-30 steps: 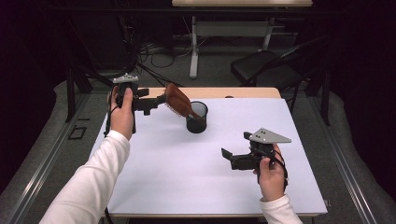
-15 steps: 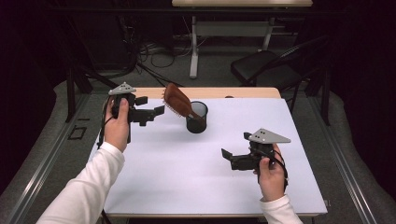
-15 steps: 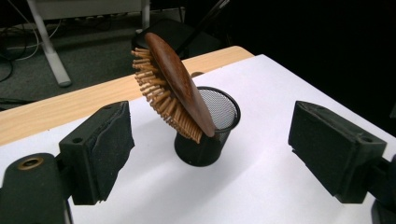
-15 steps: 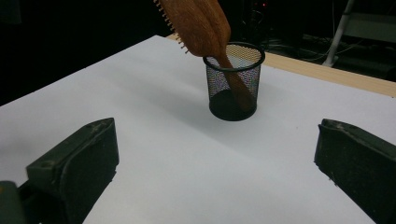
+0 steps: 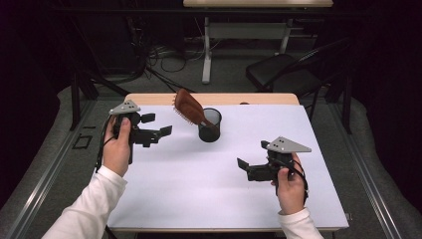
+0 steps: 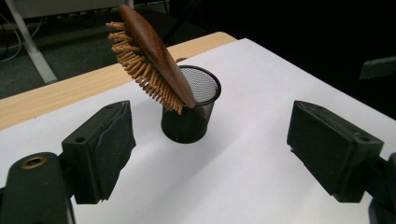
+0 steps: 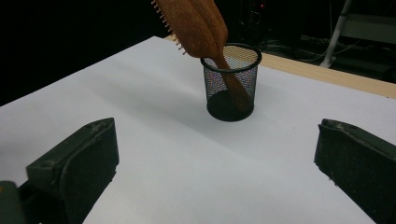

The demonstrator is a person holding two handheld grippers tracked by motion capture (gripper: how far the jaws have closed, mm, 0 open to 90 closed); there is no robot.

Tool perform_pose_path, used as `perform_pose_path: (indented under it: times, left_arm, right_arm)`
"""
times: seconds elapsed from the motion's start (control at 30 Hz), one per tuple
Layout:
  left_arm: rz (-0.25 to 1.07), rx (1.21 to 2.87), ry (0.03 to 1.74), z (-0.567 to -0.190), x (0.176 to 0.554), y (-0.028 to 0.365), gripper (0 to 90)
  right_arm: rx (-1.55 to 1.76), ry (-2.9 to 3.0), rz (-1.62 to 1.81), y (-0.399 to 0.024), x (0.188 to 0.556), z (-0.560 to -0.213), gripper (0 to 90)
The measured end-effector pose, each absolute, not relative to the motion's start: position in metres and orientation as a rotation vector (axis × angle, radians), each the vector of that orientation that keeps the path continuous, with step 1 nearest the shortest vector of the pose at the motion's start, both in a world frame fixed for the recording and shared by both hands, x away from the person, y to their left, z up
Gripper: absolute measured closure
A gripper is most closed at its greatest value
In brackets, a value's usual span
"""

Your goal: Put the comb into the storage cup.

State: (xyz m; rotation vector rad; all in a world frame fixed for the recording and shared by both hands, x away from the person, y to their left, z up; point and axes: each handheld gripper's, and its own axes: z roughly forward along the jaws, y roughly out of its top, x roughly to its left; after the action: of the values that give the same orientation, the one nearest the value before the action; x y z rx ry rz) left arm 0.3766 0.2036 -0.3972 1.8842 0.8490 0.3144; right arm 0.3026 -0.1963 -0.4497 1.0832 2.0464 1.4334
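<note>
A brown wooden hairbrush (image 5: 189,107) stands handle-down in a black mesh cup (image 5: 210,130) at the back middle of the white table (image 5: 199,194). Its head leans out to the left, bristles facing down. My left gripper (image 5: 158,124) is held level to the left of the brush, apart from it, open with nothing between its pads. In the left gripper view the brush (image 6: 152,56) and cup (image 6: 189,123) stand ahead of the gripper (image 6: 210,154). My right gripper (image 5: 253,154) hovers open at the front right, and its view (image 7: 215,163) looks at the cup (image 7: 231,88) and brush (image 7: 196,23).
A bare wooden strip (image 5: 149,98) runs along the table's far edge. Beyond it on the floor are a dark chair (image 5: 283,74), cables and another table's leg (image 5: 206,55). The white surface around the cup is bare.
My left gripper has drawn back to the left and toward the person, away from the brush's head. The brush stays leaning in the cup. The right gripper has kept still.
</note>
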Motion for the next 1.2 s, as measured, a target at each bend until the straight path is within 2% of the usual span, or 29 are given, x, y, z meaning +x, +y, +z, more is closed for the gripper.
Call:
perform_pose_path:
  times: [0.37, 0.67, 1.2]
  left_arm:
    - [0.277, 1.900, 0.790, -0.404, 0.357, 0.203, 14.8]
    - [0.321, 1.925, 0.761, -0.412, 0.336, 0.211, 14.7]
    - [0.318, 1.925, 0.770, -0.449, 0.319, 0.221, 14.7]
  right_arm:
    - [1.080, 2.042, 1.433, -0.199, 0.302, -0.448, 0.0]
    - [1.084, 2.039, 1.422, -0.201, 0.303, -0.448, 0.0]
    - [1.084, 2.066, 1.372, -0.197, 0.302, -0.455, 0.0]
